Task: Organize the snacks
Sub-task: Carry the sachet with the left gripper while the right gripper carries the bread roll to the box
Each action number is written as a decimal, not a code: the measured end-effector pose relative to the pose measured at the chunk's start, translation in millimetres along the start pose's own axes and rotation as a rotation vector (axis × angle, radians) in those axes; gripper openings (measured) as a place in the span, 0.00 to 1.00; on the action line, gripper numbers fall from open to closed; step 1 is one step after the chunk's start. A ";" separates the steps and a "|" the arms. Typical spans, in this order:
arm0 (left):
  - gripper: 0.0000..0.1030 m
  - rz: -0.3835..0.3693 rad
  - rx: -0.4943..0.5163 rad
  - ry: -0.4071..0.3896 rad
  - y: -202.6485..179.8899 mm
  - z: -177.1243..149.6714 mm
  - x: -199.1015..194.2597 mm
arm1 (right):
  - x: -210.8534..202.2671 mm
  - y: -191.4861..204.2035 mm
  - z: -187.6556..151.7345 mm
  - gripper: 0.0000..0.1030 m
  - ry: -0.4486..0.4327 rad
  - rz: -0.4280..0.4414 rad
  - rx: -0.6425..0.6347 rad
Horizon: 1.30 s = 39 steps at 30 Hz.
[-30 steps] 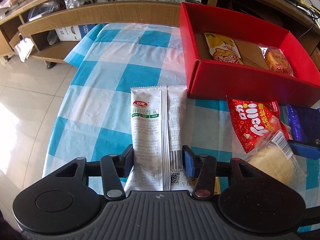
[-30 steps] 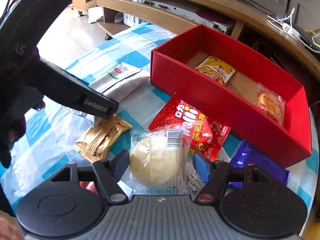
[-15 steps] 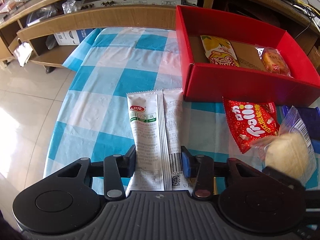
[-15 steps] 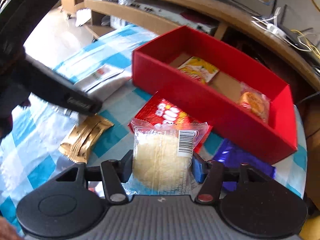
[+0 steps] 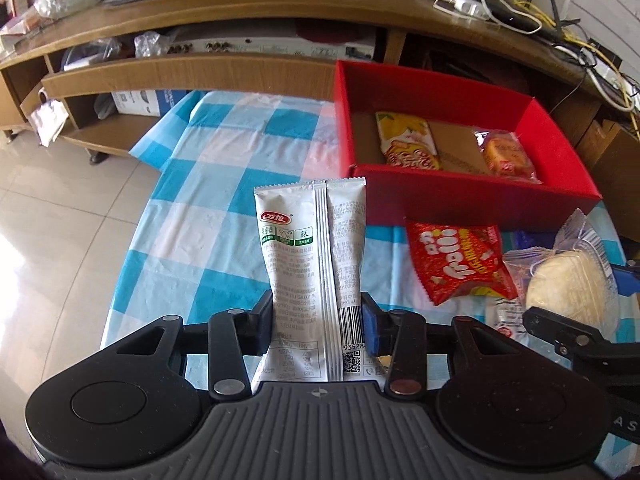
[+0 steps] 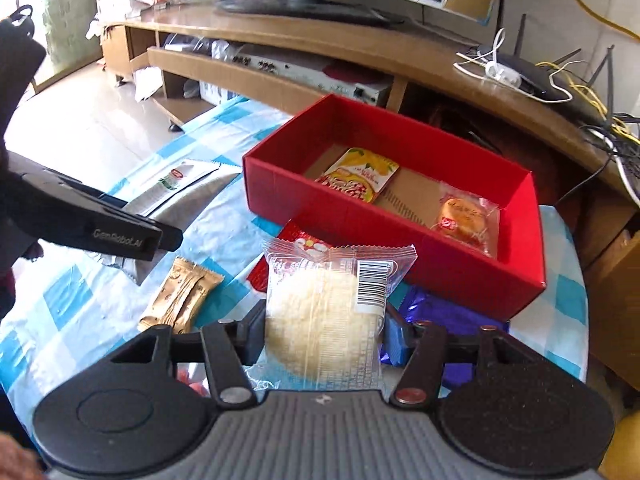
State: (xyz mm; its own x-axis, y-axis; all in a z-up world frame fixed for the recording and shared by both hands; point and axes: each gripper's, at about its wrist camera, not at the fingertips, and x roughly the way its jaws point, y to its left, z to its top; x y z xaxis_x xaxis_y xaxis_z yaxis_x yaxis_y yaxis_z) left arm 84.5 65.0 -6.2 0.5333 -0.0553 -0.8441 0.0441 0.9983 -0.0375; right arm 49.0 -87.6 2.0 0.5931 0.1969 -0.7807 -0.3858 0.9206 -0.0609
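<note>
My left gripper [image 5: 318, 330] is shut on a white snack packet [image 5: 312, 248] and holds it upright above the checked tablecloth. My right gripper [image 6: 324, 336] is shut on a clear-wrapped pale round cake [image 6: 324, 316], lifted above the table; it also shows in the left wrist view [image 5: 568, 288]. A red box [image 5: 472, 196] [image 6: 460, 276] stands behind, holding a yellow packet [image 5: 406, 140] [image 6: 360, 174] and an orange wrapped cake [image 5: 506, 152] [image 6: 464, 216]. A red snack bag [image 5: 460, 260] lies on the table in front of the box.
A gold packet [image 6: 184, 296] and a purple packet [image 6: 440, 316] lie on the blue-and-white tablecloth [image 5: 224, 208]. A wooden TV stand [image 5: 192, 76] with shelves, devices and cables runs behind the table. Tiled floor [image 5: 60, 200] lies to the left.
Both grippers have risen, lifting their packets off the table. The right gripper closed on the cake and carried it up toward the red box.
</note>
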 end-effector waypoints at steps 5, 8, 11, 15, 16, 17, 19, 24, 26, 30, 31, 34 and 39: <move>0.48 -0.016 0.020 -0.033 -10.9 3.8 -10.9 | -5.8 -7.9 3.0 0.84 -0.022 -0.022 0.035; 0.48 -0.033 0.033 -0.051 -20.5 8.4 -15.8 | -8.5 -13.5 8.3 0.84 -0.040 -0.034 0.058; 0.48 -0.047 0.050 -0.072 -30.8 15.0 -19.2 | -11.3 -21.7 14.9 0.84 -0.061 -0.045 0.083; 0.48 -0.041 0.072 -0.100 -42.9 25.7 -18.7 | -12.2 -34.4 20.2 0.84 -0.079 -0.062 0.118; 0.48 -0.038 0.074 -0.105 -45.6 28.9 -17.8 | -11.5 -38.2 21.7 0.84 -0.081 -0.067 0.128; 0.48 -0.037 0.077 -0.108 -48.3 32.0 -16.7 | -10.3 -42.3 23.5 0.84 -0.083 -0.072 0.139; 0.48 -0.038 0.085 -0.117 -55.0 39.7 -15.2 | -8.4 -49.6 27.0 0.84 -0.088 -0.083 0.156; 0.49 -0.033 0.113 -0.147 -74.4 59.1 -8.2 | -1.6 -70.6 39.1 0.84 -0.106 -0.114 0.198; 0.49 -0.035 0.120 -0.152 -80.9 66.0 -3.7 | 2.9 -79.0 43.9 0.84 -0.112 -0.126 0.215; 0.49 -0.035 0.130 -0.151 -90.9 78.1 7.8 | 13.9 -93.8 54.8 0.84 -0.125 -0.147 0.232; 0.49 -0.031 0.132 -0.152 -92.7 81.4 11.3 | 17.0 -98.0 57.5 0.84 -0.128 -0.149 0.238; 0.49 -0.016 0.132 -0.152 -95.7 91.8 23.8 | 28.3 -108.5 64.1 0.84 -0.132 -0.153 0.254; 0.49 -0.003 0.123 -0.131 -100.6 104.1 47.5 | 47.0 -117.9 70.1 0.84 -0.124 -0.162 0.257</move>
State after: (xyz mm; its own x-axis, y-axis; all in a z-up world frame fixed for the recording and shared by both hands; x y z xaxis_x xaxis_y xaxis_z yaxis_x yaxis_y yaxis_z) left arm 193.3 -39.9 13.1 0.6382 -0.0683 -0.7668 0.1449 0.9889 0.0326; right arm 171.9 -163.3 16.0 0.7197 0.0657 -0.6912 -0.0975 0.9952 -0.0069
